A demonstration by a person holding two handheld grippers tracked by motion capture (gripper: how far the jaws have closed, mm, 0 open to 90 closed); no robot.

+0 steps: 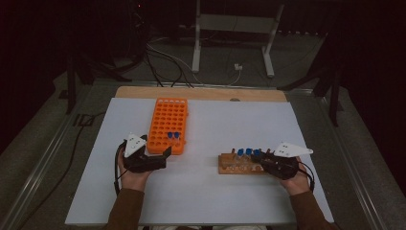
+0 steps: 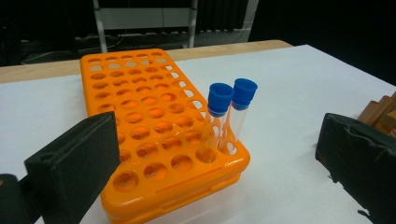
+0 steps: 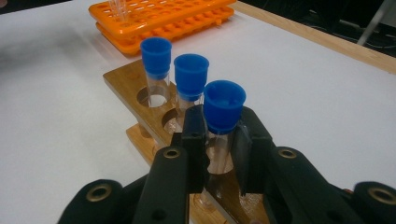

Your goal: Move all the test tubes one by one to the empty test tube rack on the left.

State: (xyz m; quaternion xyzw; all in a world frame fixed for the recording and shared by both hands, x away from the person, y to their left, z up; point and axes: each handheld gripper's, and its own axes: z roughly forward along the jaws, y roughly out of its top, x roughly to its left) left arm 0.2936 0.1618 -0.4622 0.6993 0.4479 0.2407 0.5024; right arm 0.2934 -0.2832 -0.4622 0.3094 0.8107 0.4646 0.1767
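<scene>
A wooden rack [image 1: 225, 165] [image 3: 126, 77] holds three clear tubes with blue caps in a row. My right gripper [image 1: 260, 159] [image 3: 219, 140] is shut on the nearest tube [image 3: 224, 109], its pads pressing the glass just under the cap while the tube stands in its hole. The other two tubes [image 3: 191, 74] [image 3: 156, 56] stand free behind it. The orange rack [image 1: 167, 120] [image 2: 140, 116] carries two more blue-capped tubes [image 1: 173, 137] [image 2: 219, 100] at its near right corner. My left gripper [image 1: 160, 152] [image 2: 217, 182] stands open at that rack's near end, with nothing held.
A white mat [image 1: 215, 191] covers the table, with a wooden edge [image 1: 201, 92] along the far side. Most holes of the orange rack are vacant. Beyond the table are a white stand [image 1: 232, 28] and cables on a dark floor.
</scene>
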